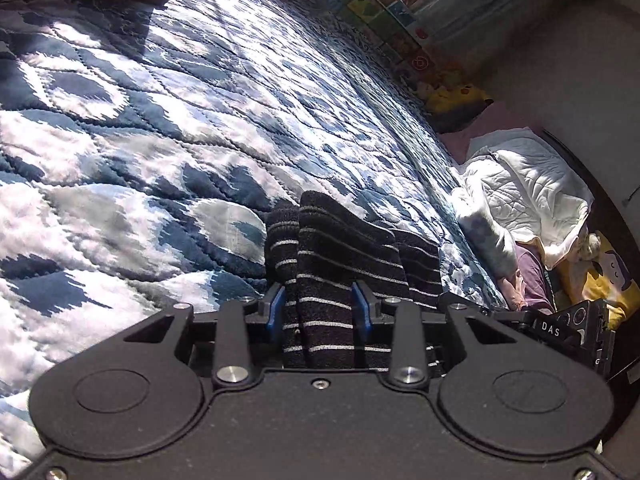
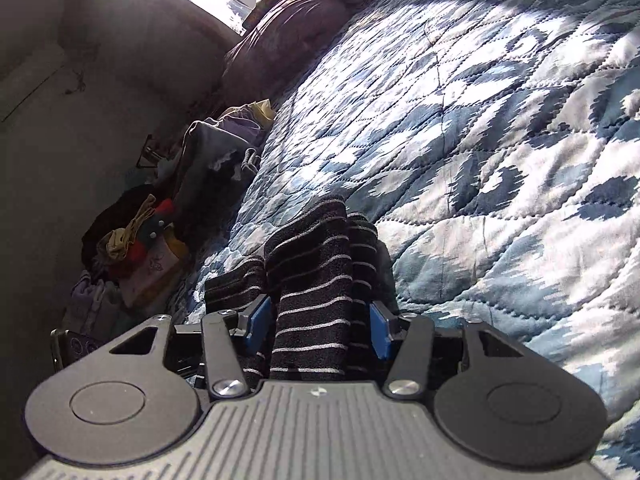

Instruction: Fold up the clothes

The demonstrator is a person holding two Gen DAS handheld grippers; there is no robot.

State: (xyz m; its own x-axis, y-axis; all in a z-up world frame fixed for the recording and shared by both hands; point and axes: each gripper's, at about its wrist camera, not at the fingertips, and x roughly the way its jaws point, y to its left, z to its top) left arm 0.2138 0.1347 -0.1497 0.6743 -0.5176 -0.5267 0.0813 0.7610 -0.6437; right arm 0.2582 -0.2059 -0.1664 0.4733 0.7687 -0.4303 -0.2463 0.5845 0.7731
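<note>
Left gripper [image 1: 320, 312] and right gripper [image 2: 316, 322] both clamped on bunched striped garment [image 1: 340, 256], held near, just above blue-white quilt [image 1: 160, 120]. Clothes pile [image 2: 136, 240] left of bed.

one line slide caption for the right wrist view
Right gripper clamps a bunched black striped garment above a blue-and-white quilted bedspread, a clothes pile at left.

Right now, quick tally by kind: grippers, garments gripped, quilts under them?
Grippers: 2, the left gripper and the right gripper, each shut on fabric.
Striped garments: 1 as far as I can tell, the black striped garment, held by both.
Quilts: 1, the blue-and-white quilt.
Total: 4
</note>
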